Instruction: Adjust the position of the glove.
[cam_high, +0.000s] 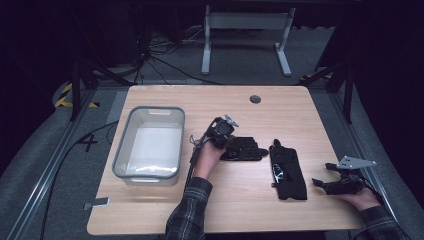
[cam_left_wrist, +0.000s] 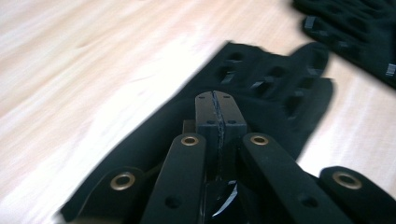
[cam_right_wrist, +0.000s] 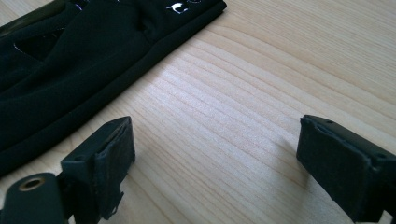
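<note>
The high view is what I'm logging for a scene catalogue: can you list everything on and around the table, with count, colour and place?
glove under the left gripper: one, black, table middle, fingers pointing right
second glove: one, black, right of the first, lying lengthwise
bin: one, grey rim, pale inside, left part of the table
table: one, light wood, round hole near the far edge
desk frame: one, white, on the floor beyond the table
left gripper: one, black, jaws shut, over the first glove's cuff end
right gripper: one, black, jaws open over bare wood at the table's right edge
sleeves: two, dark plaid, bottom edge
</note>
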